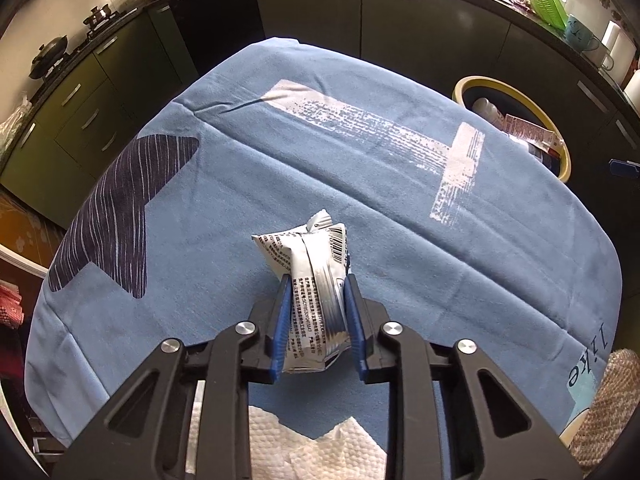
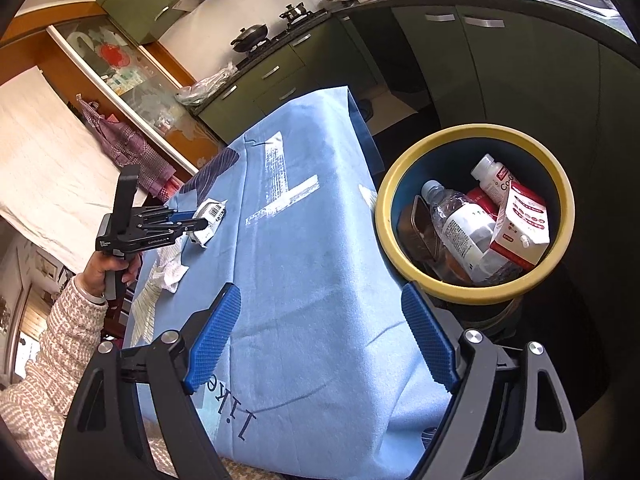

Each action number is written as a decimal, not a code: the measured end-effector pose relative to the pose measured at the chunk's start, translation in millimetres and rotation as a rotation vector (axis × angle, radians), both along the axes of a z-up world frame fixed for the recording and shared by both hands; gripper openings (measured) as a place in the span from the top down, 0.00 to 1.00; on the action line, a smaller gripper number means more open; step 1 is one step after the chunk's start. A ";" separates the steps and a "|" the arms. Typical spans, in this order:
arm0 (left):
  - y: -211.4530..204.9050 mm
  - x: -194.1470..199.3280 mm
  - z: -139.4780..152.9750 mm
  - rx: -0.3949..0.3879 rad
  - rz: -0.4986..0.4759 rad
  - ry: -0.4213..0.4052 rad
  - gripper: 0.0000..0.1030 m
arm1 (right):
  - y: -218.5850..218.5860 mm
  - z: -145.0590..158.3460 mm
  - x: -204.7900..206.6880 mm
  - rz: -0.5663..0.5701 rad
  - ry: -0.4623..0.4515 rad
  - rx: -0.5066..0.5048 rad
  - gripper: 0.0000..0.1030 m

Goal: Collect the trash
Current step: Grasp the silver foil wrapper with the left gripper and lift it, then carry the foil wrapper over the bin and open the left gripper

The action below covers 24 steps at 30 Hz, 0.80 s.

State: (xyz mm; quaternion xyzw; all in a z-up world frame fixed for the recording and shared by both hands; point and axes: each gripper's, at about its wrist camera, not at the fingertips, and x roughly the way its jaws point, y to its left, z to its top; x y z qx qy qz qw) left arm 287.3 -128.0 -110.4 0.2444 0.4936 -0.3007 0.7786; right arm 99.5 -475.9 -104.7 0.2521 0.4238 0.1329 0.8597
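Note:
My left gripper (image 1: 316, 286) is shut on a silver and white snack wrapper (image 1: 308, 264), held just above the blue tablecloth (image 1: 360, 184). The same gripper (image 2: 200, 222) and wrapper (image 2: 210, 216) show at the left in the right wrist view. A crumpled white paper towel (image 1: 320, 448) lies under the left gripper; it also shows in the right wrist view (image 2: 170, 268). My right gripper (image 2: 320, 320) is open and empty over the table's near right edge, next to a yellow-rimmed trash bin (image 2: 404, 168) that holds a plastic bottle (image 2: 460, 224) and a red-and-white carton (image 2: 520, 220).
The trash bin (image 1: 560, 160) stands beside the table's right edge in the left wrist view. Dark kitchen cabinets (image 1: 312, 12) and a counter with a green basket (image 1: 546, 0) and mugs run behind the table. A stove with a wok (image 2: 250, 36) is at the back left.

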 end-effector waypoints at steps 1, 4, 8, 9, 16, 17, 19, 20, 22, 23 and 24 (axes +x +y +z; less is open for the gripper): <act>0.1 0.2 0.9 -0.003 0.008 -0.001 0.77 | -0.8 0.5 -0.9 -0.001 -0.001 0.002 0.21; -1.1 -1.6 4.8 -0.009 0.013 -0.018 0.79 | -3.8 -0.5 -2.1 -0.007 0.000 0.005 0.21; -4.5 -6.7 12.7 -0.020 0.002 -0.033 0.80 | -6.3 -2.4 -2.2 -0.013 0.000 0.008 0.21; -5.9 -8.2 14.9 -0.023 -0.002 -0.036 0.80 | -6.9 -2.2 -2.7 -0.014 -0.003 0.007 0.21; -38.4 -26.0 43.9 -0.073 -0.071 -0.066 0.80 | -19.5 6.8 -13.6 -0.045 -0.034 0.007 0.21; -47.7 -29.0 49.3 -0.086 -0.089 -0.066 0.80 | -22.8 7.7 -16.2 -0.053 -0.038 0.005 0.21; -70.1 -36.1 58.7 -0.104 -0.133 -0.071 0.80 | -31.5 8.2 -22.4 -0.073 -0.045 0.007 0.21; -83.3 -39.6 63.9 -0.117 -0.158 -0.075 0.80 | -36.4 8.0 -25.8 -0.084 -0.047 0.008 0.21; -110.2 -46.0 71.5 -0.146 -0.206 -0.066 0.80 | -46.6 6.3 -34.2 -0.107 -0.047 0.014 0.21; -124.5 -49.2 74.7 -0.157 -0.230 -0.067 0.80 | -52.4 4.6 -38.5 -0.119 -0.045 0.018 0.21; -141.0 -52.8 77.3 -0.165 -0.256 -0.069 0.80 | -58.3 2.9 -43.1 -0.131 -0.043 0.021 0.21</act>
